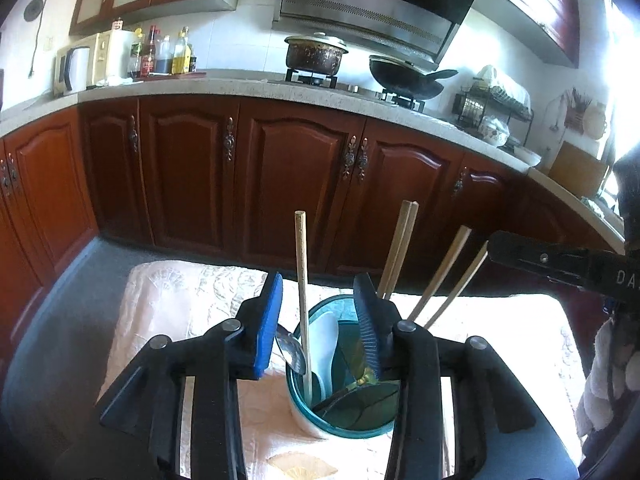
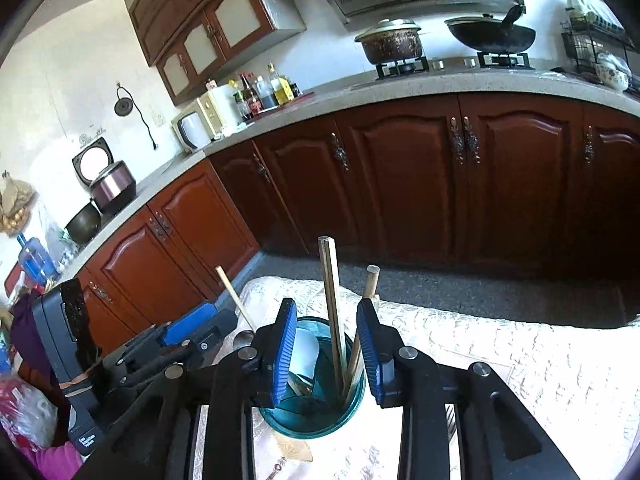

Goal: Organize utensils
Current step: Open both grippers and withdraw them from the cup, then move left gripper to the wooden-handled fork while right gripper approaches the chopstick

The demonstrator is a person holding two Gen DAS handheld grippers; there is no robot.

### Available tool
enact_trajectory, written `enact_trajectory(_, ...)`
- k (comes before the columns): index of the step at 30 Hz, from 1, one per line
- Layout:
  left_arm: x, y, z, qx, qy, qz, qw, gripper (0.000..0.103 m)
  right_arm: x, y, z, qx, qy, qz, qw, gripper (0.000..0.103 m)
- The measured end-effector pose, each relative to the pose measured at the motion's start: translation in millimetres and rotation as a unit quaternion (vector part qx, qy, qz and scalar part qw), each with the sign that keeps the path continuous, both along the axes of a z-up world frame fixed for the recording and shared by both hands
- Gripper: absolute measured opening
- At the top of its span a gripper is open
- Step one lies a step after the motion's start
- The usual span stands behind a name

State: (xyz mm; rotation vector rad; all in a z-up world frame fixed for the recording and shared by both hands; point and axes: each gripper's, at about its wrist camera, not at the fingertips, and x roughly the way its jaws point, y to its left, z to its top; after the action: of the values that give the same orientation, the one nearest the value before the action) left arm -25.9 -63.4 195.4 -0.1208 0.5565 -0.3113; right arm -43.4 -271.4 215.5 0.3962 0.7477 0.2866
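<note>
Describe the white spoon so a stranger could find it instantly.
Start at the cloth-covered table in front of the red cabinets and find the teal utensil cup standing on it. Inside, among thin wooden chopsticks and a metal spoon, the white spoon is the only broad, pale piece.

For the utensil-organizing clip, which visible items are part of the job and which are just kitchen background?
Part of the job:
teal holder cup
chopsticks
metal spoon
white spoon
left gripper, open
right gripper, open

Background:
lidded pot
wok
sauce bottles
dish rack
rice cooker
</note>
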Motion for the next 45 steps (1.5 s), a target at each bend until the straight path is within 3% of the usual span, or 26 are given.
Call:
enact_trajectory(14,-36.9,-8.8,9.7,0.019,0.0,-0.008,0.9998,0.05,-41.1,-0.7,-11.7,-0.023,0.021,-0.007,1.0,0.031)
enact_trajectory(29,-72.2,-13.4,10.3,0.027,-0.001,-0.019,0.9995,0.051,-82.8,-15.8,-28.9,-0.031,0.046,-0.029,0.998,0.031)
enact_trajectory(34,-83.9,-8.7,3.6,0.022,0.007,-0.024,0.9994,0.051,-94.5,-34.4,-62.9,-0.029,0.089,-0.05,0.994,0.032)
enact_trajectory(40,-95.6,-13.4,-18.1,0.026,0.033,-0.039,0.9984,0.051,-93.7,-42.9,-128.6,-0.019,0.158,-0.057,0.986,0.031)
enact_trajectory(45,-98.2,-19.0,-36.8,0.033,0.059,-0.044,0.9967,0.051,-78.5,-39.8,-174.1,-0.003,0.203,-0.059,0.977,0.022)
